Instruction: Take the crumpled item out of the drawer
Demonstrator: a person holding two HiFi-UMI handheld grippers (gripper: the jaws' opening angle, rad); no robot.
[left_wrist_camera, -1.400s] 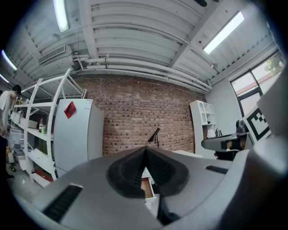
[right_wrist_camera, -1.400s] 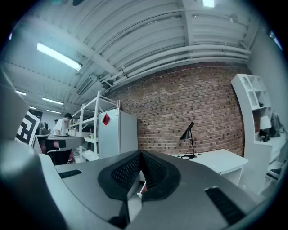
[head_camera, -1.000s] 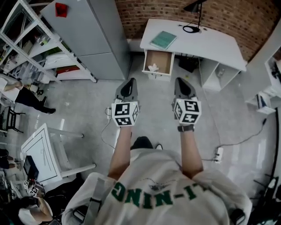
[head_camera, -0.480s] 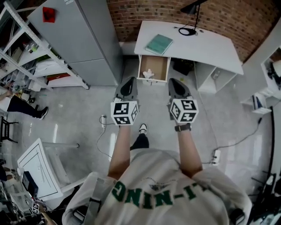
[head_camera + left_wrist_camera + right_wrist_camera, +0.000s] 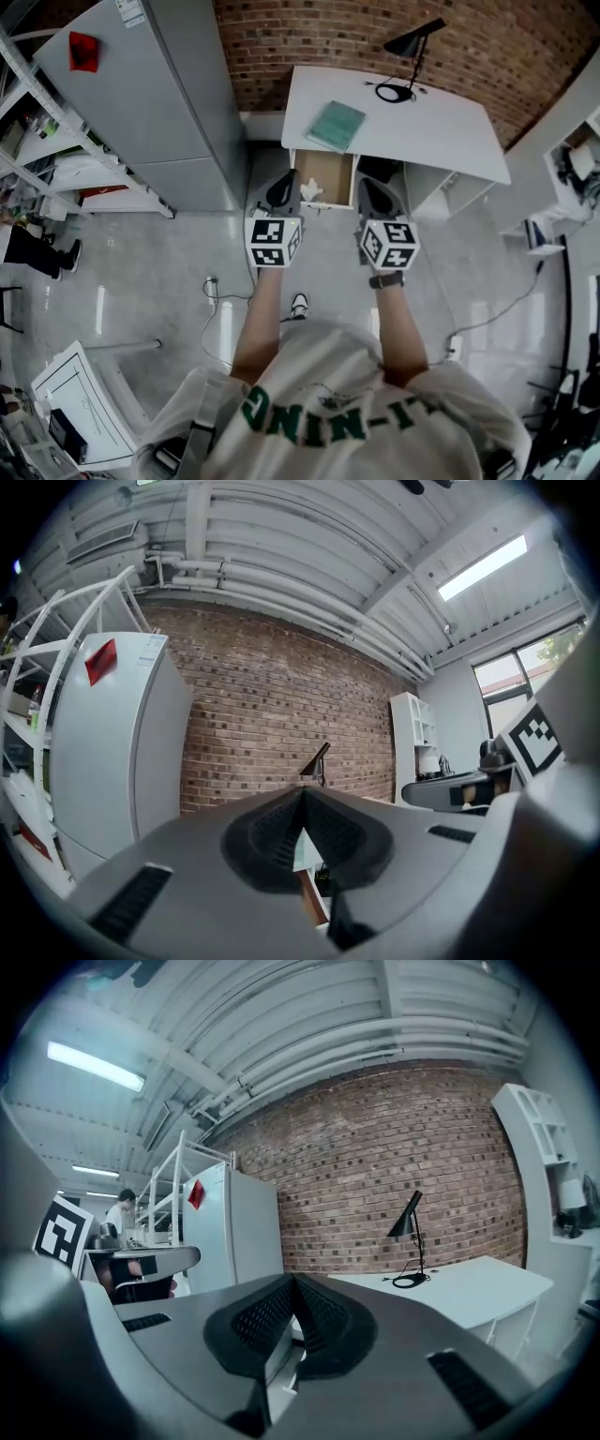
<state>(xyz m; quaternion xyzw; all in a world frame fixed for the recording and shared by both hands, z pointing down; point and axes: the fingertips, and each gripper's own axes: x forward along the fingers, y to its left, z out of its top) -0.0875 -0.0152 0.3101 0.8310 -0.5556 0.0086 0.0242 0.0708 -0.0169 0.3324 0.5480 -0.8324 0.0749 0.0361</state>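
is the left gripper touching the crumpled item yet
Apart. In the left gripper view the left gripper is shut and empty, the drawer holding the crumpled item lying beyond its tips.

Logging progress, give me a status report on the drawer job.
Left claw shut, right claw shut, both empty. Crumpled item lies in open drawer. Nothing blocking it.

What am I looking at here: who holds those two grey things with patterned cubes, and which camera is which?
No robot: a person holds a grey handheld tool in each hand, left tool and right tool. The top-down picture comes from a head camera; the other two ride on the tools, looking along their jaws. Both pairs of jaws are together, holding nothing. Ahead stands a white desk with a teal book and black lamp; its open wooden drawer holds the white crumpled item.
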